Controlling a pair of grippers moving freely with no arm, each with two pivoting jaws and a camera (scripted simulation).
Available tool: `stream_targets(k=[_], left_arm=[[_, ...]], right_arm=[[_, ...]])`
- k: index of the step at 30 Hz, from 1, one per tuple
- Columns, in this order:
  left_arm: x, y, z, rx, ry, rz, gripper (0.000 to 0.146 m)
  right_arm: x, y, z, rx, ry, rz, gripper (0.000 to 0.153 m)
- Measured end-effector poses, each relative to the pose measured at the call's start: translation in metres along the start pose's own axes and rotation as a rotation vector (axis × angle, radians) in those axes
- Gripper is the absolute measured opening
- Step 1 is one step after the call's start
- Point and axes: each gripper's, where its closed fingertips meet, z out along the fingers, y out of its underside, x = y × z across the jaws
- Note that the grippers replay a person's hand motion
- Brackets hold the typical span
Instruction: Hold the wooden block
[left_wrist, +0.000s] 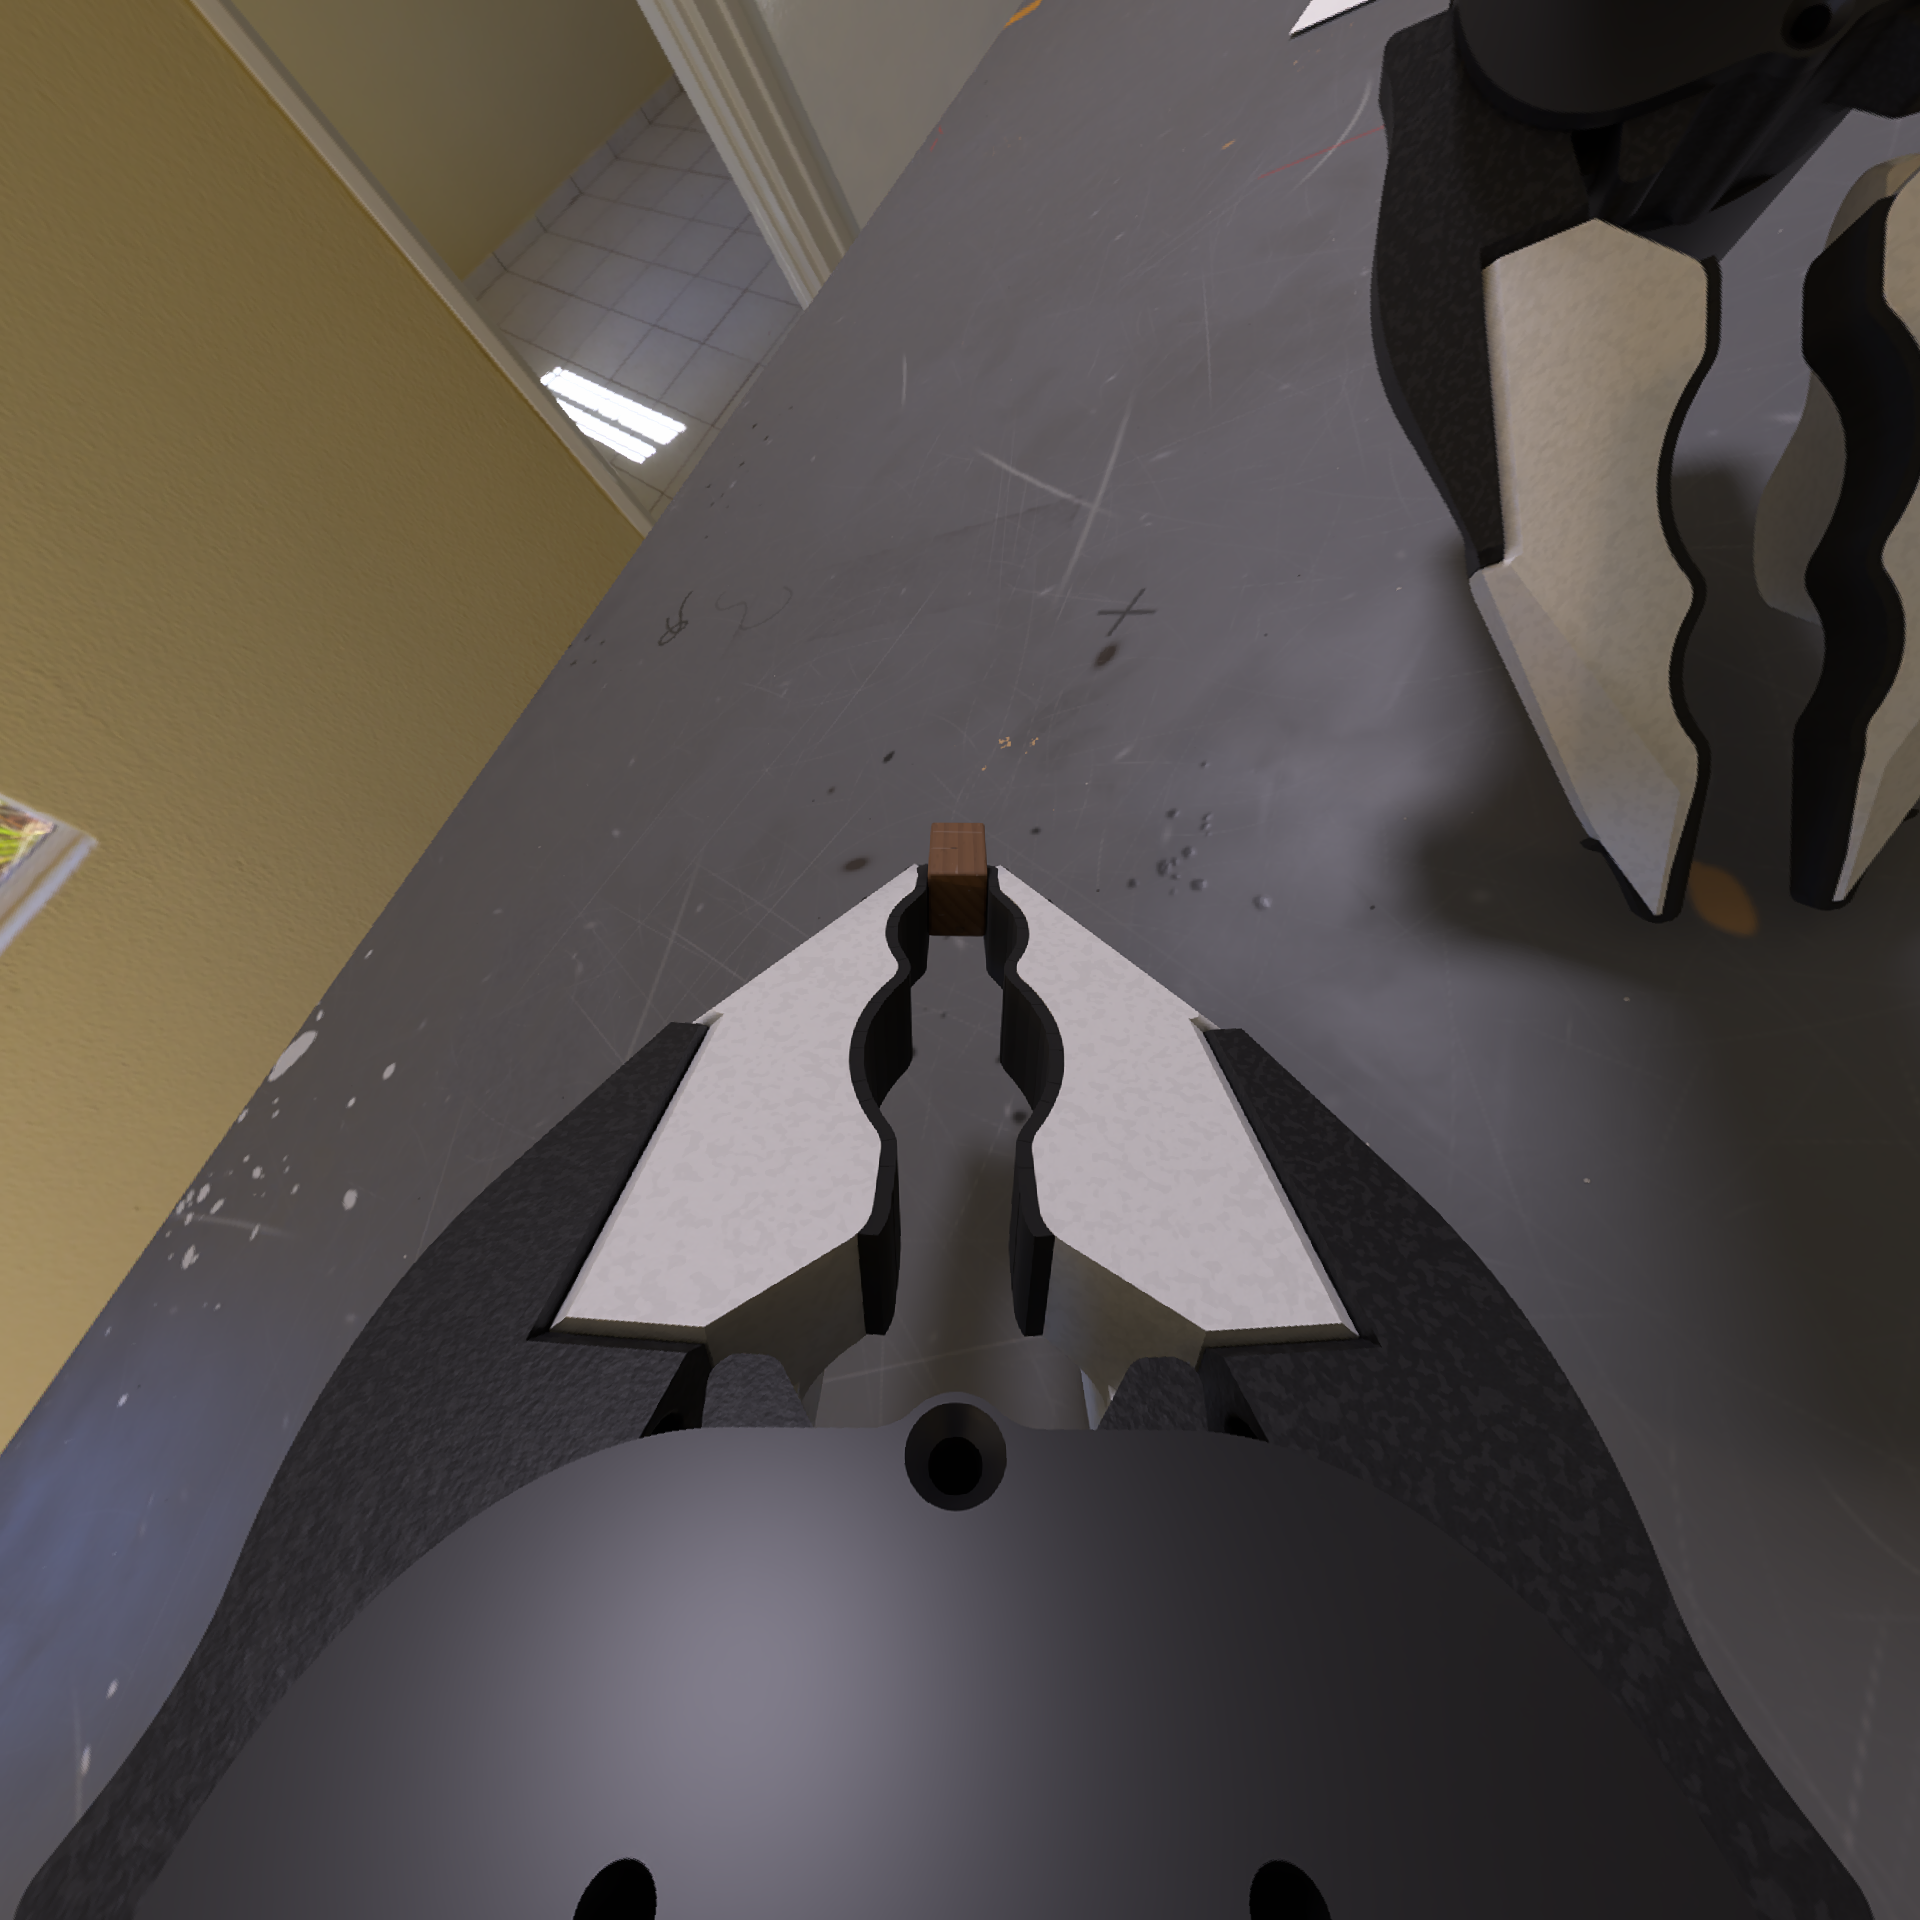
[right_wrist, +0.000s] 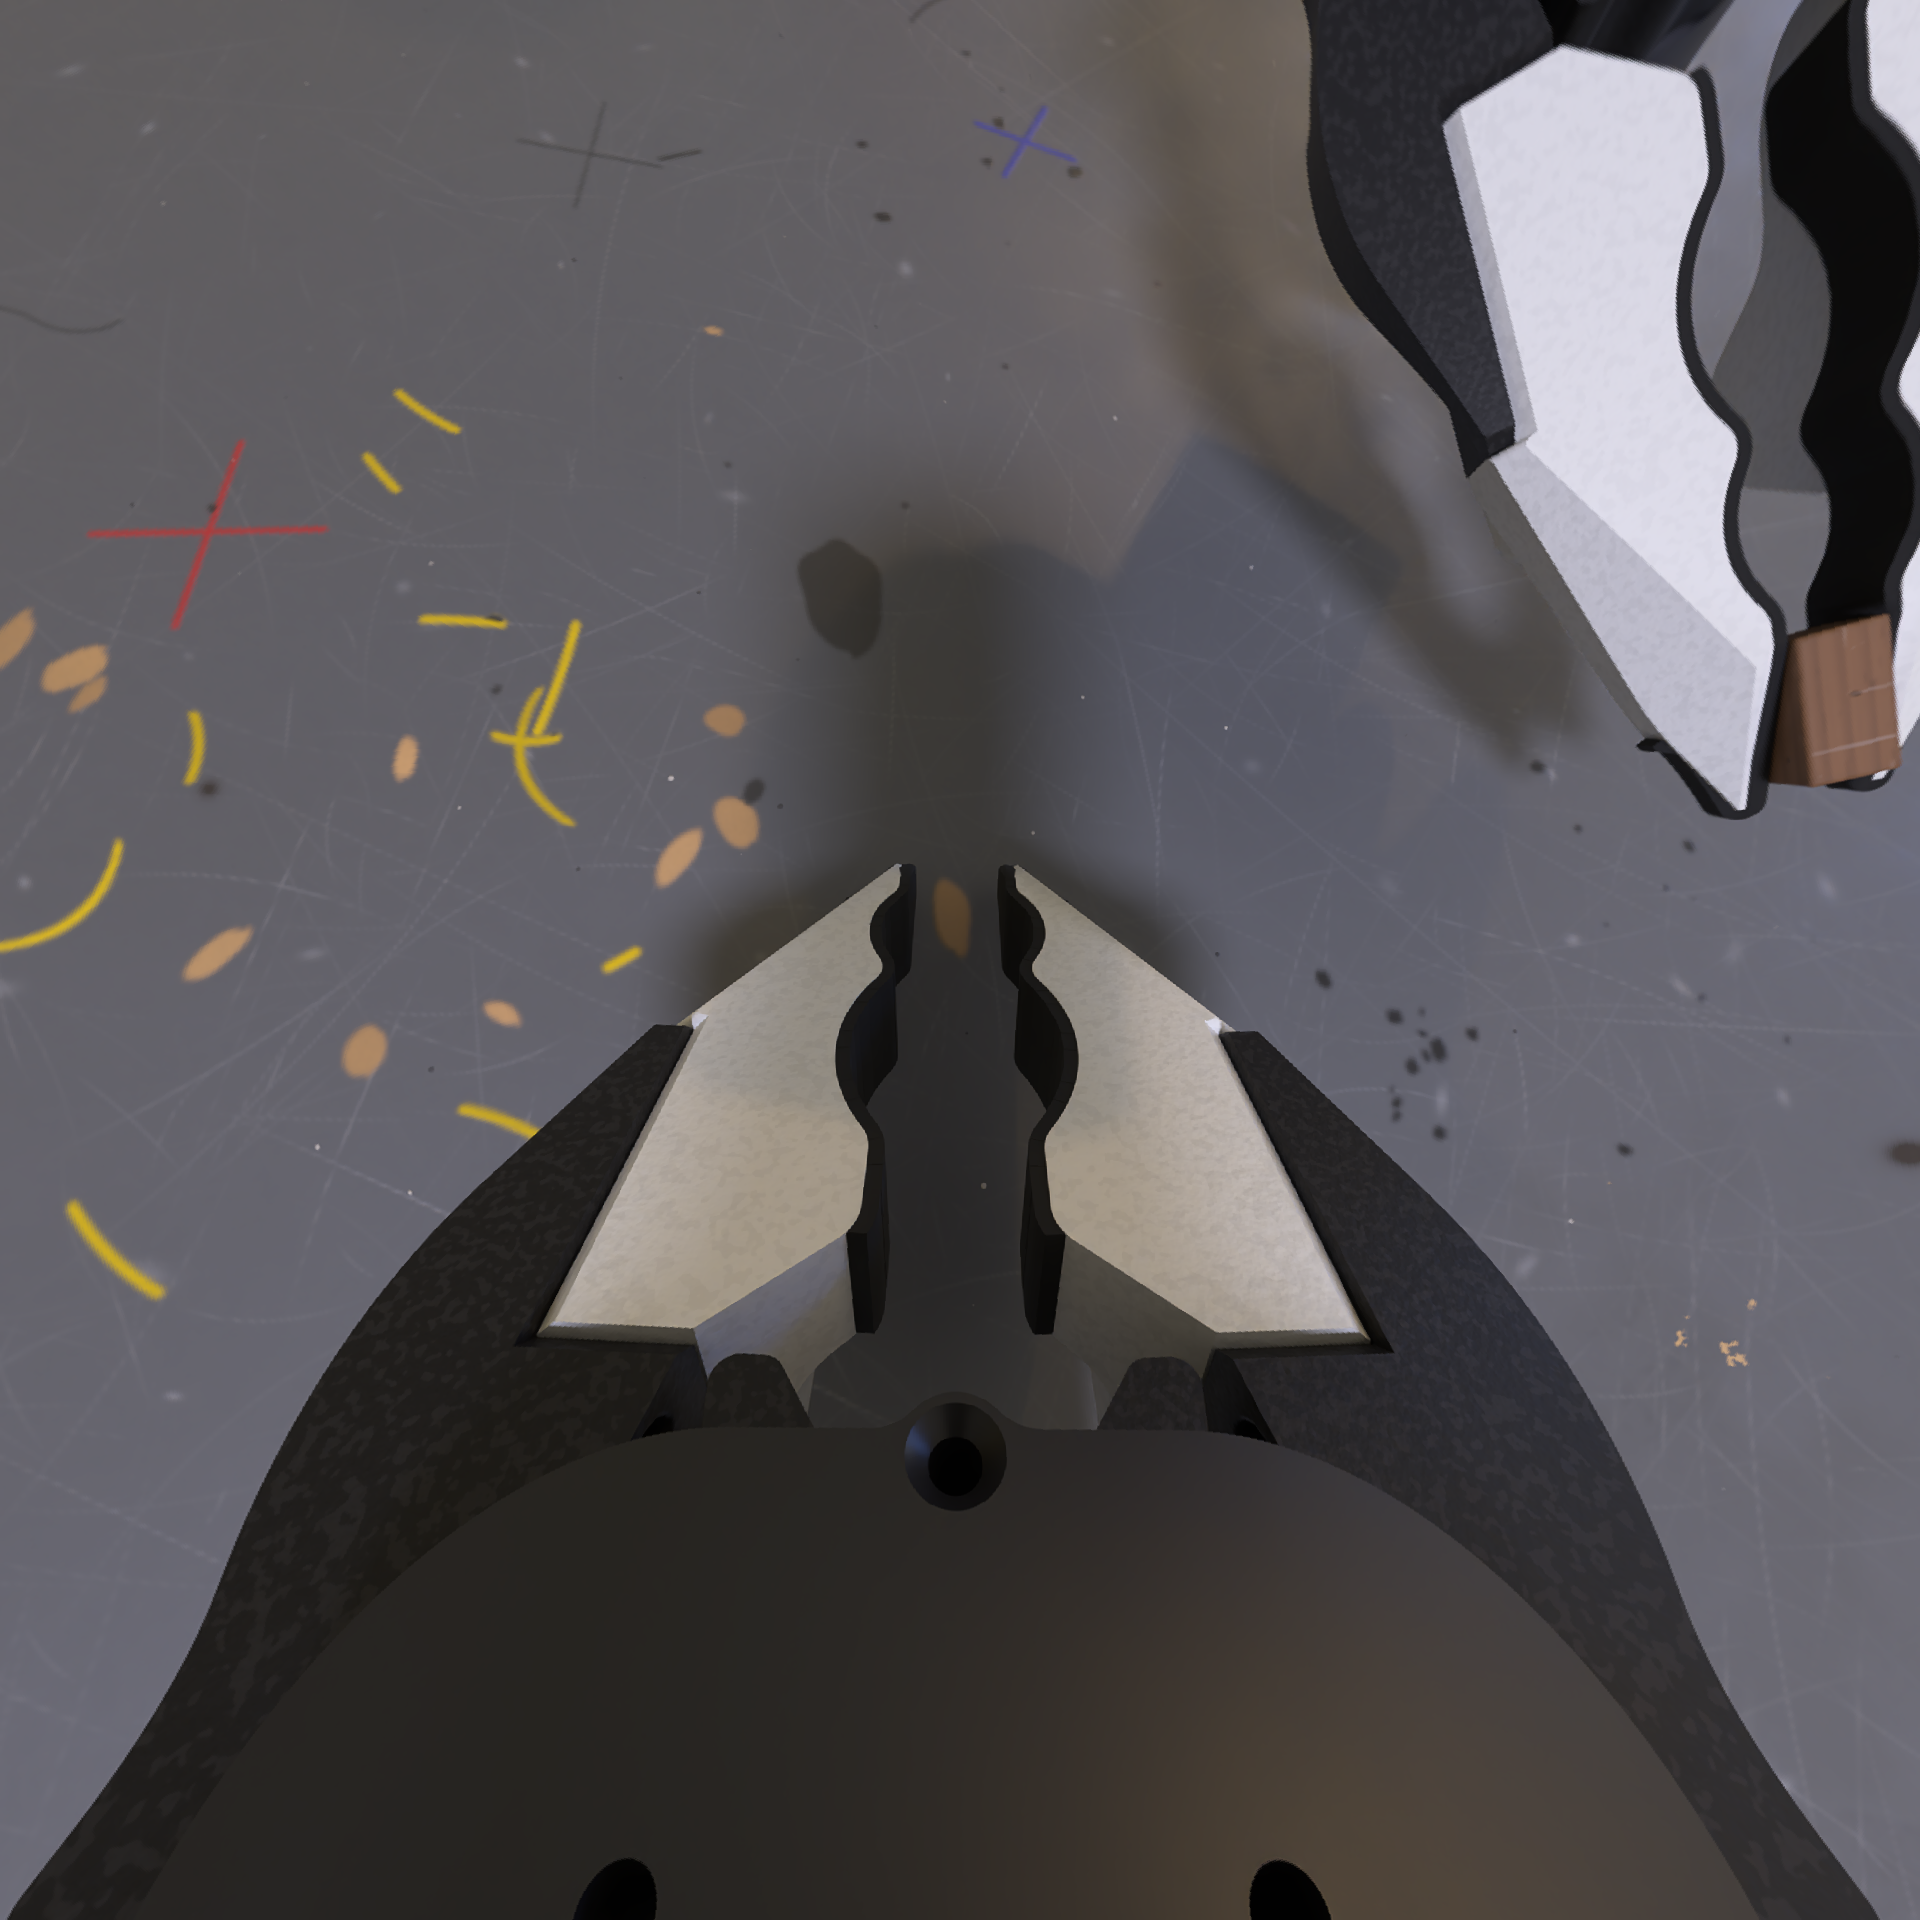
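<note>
A small brown wooden block (left_wrist: 957, 881) sits clamped between the tips of my left gripper (left_wrist: 957, 894), above the grey table (left_wrist: 1039, 520). The same block (right_wrist: 1834, 717) shows in the right wrist view at the far right, held at the tips of the left gripper (right_wrist: 1808, 727). My right gripper (right_wrist: 956, 883) has its fingers a small gap apart with nothing between them, and only the tabletop shows through. It also appears at the upper right of the left wrist view (left_wrist: 1745, 894), pointing down at the table, to the right of the block.
The grey table top (right_wrist: 1143, 364) is scratched and marked with yellow strokes (right_wrist: 540, 727), orange spots and a red cross (right_wrist: 208, 530). In the left wrist view the table's left edge (left_wrist: 582, 644) runs diagonally, with a yellow wall (left_wrist: 208, 520) beyond.
</note>
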Motion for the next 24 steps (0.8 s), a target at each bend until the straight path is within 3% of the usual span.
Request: stream_targets(k=[6,11,14,19,24], left_arm=[[-0.006,0.000,-0.003,0.009,-0.035,-0.011,0.009],[-0.018,0.001,-0.008,0.030,-0.086,-0.076,0.009],[-0.025,0.005,-0.010,0.019,-0.111,-0.118,0.009],[-0.027,0.006,-0.012,0.023,-0.112,-0.145,0.009],[-0.019,0.008,-0.007,-0.003,-0.077,-0.125,0.009]], right_arm=[[0.009,0.006,-0.005,-0.107,-0.024,0.047,0.005],[0.057,0.024,-0.055,-0.264,0.070,0.120,0.000],[0.078,0.032,-0.069,-0.259,0.087,0.187,0.000],[0.050,0.014,-0.048,-0.161,-0.050,0.245,0.001],[0.013,0.006,-0.016,-0.174,0.048,0.222,0.000]])
